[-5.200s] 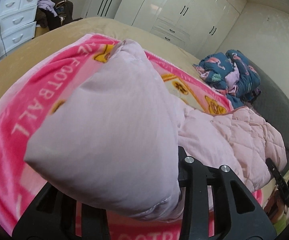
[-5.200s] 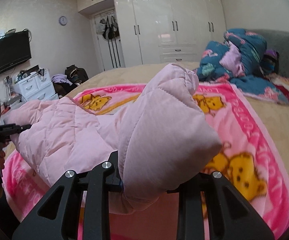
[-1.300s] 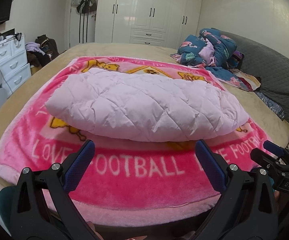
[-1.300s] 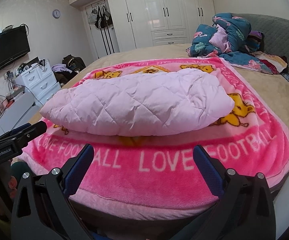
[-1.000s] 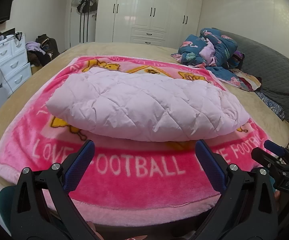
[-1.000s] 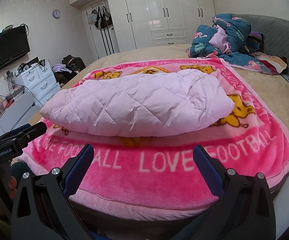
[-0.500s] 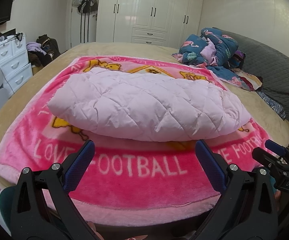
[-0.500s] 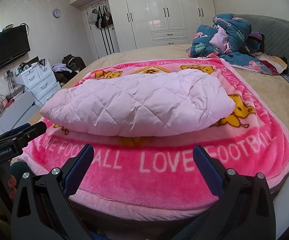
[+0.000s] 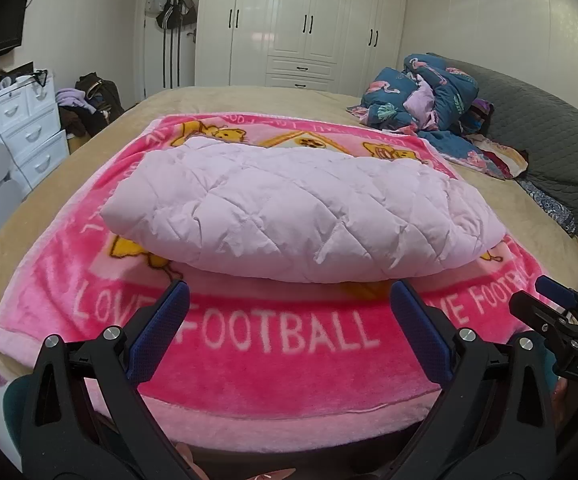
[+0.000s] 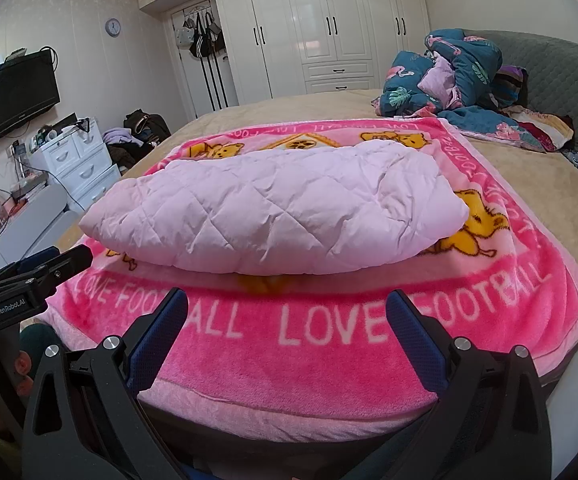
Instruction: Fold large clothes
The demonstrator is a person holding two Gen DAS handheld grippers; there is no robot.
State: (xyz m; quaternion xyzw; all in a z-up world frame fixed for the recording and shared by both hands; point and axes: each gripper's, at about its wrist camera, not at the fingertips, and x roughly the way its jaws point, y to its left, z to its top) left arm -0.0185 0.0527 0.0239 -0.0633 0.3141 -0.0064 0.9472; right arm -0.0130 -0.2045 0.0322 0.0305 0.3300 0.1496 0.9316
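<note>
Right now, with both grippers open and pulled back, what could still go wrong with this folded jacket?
The pink quilted jacket is puffy, so its top layer may spring open unpressed. It lies on a loose fleece blanket; regripping with the left gripper or right gripper could snag that and drag the fold. The jacket's right end looks uneven and might slump.

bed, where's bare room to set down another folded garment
Free: the tan bedspread between the pink football blanket and white wardrobe, and the tan strip right of the blanket. Crowded: the blanket's middle under the folded pink quilted jacket, and the far right corner with the teal floral bedding pile.
</note>
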